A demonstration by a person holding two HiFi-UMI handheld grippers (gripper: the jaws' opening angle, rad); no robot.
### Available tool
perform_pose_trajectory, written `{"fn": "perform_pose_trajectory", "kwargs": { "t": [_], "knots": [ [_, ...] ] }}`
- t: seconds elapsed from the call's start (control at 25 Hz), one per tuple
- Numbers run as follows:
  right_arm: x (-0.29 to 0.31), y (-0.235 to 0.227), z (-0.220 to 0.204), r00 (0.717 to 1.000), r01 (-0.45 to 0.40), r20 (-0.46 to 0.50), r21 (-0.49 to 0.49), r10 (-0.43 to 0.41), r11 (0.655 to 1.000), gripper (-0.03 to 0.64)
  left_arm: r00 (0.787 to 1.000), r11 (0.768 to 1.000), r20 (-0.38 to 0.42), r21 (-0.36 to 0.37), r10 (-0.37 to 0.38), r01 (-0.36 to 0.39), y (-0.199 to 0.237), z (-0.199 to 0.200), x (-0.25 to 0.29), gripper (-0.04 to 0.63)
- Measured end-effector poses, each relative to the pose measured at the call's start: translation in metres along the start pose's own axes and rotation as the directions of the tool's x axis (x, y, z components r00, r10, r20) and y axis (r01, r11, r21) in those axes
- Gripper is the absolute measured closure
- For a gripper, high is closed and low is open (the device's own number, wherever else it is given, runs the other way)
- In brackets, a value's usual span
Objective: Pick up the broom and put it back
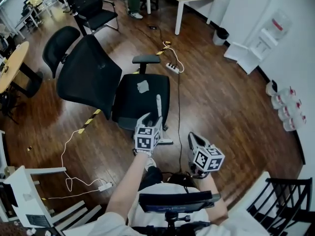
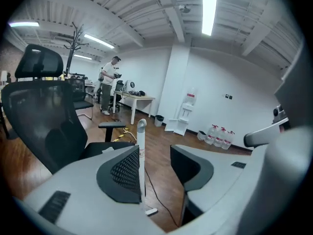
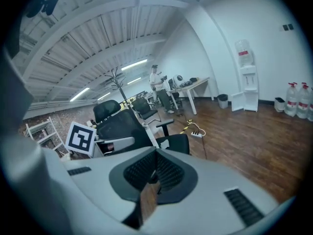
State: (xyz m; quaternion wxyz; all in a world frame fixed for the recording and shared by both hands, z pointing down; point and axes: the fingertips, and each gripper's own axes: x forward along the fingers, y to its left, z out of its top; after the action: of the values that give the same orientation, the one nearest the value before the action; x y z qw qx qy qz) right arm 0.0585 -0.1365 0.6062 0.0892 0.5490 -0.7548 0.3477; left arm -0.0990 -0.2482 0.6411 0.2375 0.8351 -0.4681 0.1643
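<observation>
The broom shows as a white handle that stands upright in front of a black office chair. My left gripper is at the handle, jaws open. In the left gripper view the handle rises between the jaws, close against the left pad and well apart from the right one. Its rounded top pokes above the pads. A small white piece lies on the floor at its foot; the broom's head is hidden. My right gripper hangs lower right, shut with nothing between its pads.
A power strip and a cable lie on the wood floor beyond the chair. Water bottles line the right wall. A white rack stands lower left, a black chair lower right. A person stands by a far desk.
</observation>
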Motion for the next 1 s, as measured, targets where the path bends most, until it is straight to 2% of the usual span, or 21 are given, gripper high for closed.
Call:
{"fn": "perform_pose_trajectory", "kwargs": {
  "t": [0.24,0.4,0.52,0.64,0.76,1.0],
  "knots": [
    [0.014,0.002,0.018,1.0,0.025,-0.011,0.018,-0.025,1.0,0.604,0.999,0.999,-0.041,0.042,0.034,-0.032,0.028,0.002,0.073,0.371],
    [0.021,-0.015,0.019,0.999,0.003,-0.032,0.021,-0.002,1.0,0.604,0.996,0.998,-0.07,0.036,0.062,-0.06,0.032,-0.001,0.104,0.371],
    [0.024,-0.027,0.024,0.998,-0.026,-0.064,0.003,0.026,1.0,0.604,0.993,0.994,-0.074,0.065,0.094,-0.089,0.032,0.003,0.119,0.373],
    [0.025,-0.039,0.033,0.996,-0.043,-0.081,-0.012,0.042,0.999,0.604,0.988,0.99,-0.075,0.059,0.133,-0.129,0.035,0.006,0.127,0.409],
    [0.027,-0.049,0.039,0.995,-0.05,-0.092,-0.011,0.049,0.999,0.604,0.983,0.985,-0.067,0.052,0.168,-0.165,0.04,0.008,0.127,0.499],
    [0.031,-0.065,0.052,0.994,-0.076,-0.08,-0.009,0.075,0.997,0.604,0.984,0.985,-0.054,0.028,0.169,-0.168,0.029,0.008,0.125,0.494]
  ]
}}
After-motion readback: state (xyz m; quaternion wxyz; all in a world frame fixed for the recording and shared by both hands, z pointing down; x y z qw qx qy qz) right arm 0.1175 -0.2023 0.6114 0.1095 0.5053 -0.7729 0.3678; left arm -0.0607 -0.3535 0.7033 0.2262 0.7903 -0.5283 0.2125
